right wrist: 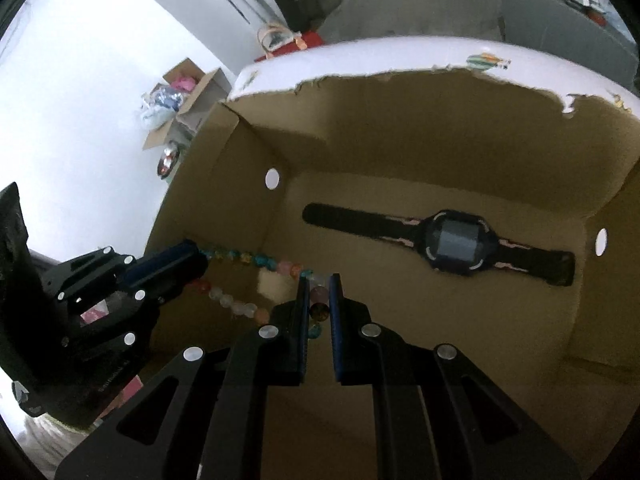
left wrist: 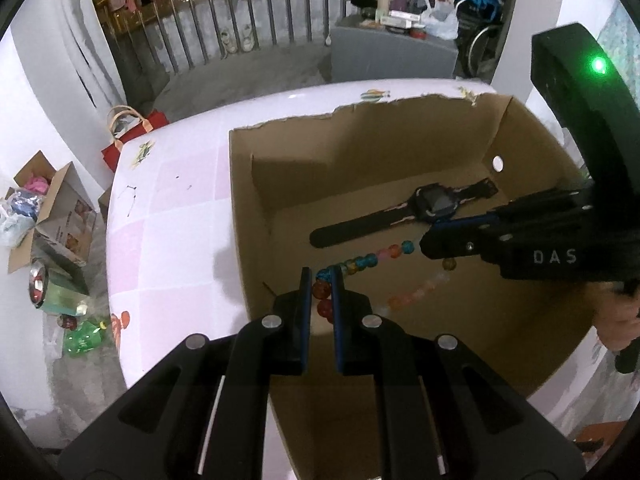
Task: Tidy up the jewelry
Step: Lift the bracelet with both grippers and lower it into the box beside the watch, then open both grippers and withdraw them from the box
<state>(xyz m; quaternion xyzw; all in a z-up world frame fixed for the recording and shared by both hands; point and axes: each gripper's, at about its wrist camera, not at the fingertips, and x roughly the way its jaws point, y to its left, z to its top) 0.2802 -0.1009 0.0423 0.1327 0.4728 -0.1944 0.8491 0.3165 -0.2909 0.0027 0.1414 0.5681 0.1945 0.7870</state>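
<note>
A bracelet of coloured glass beads point(left wrist: 370, 258) hangs stretched between both grippers inside an open cardboard box point(left wrist: 240, 184). My left gripper point(left wrist: 322, 276) is shut on the beads at one end of the loop. At the other end my right gripper point(left wrist: 426, 242) is shut on them too. In the right wrist view the right gripper point(right wrist: 319, 280) pinches several beads, and the bracelet point(right wrist: 256, 259) runs left to the left gripper point(right wrist: 200, 256). A black digital wristwatch point(left wrist: 434, 204) point(right wrist: 456, 242) lies flat on the floor of the box point(right wrist: 400, 128), just beyond the bracelet.
The box stands on a white and pink tablecloth point(left wrist: 180, 220). Left of the table, on the floor, are an open carton of bags point(left wrist: 44, 208) and a red bag point(left wrist: 132, 136). A grey cabinet point(left wrist: 392, 56) with clutter stands by the railing behind.
</note>
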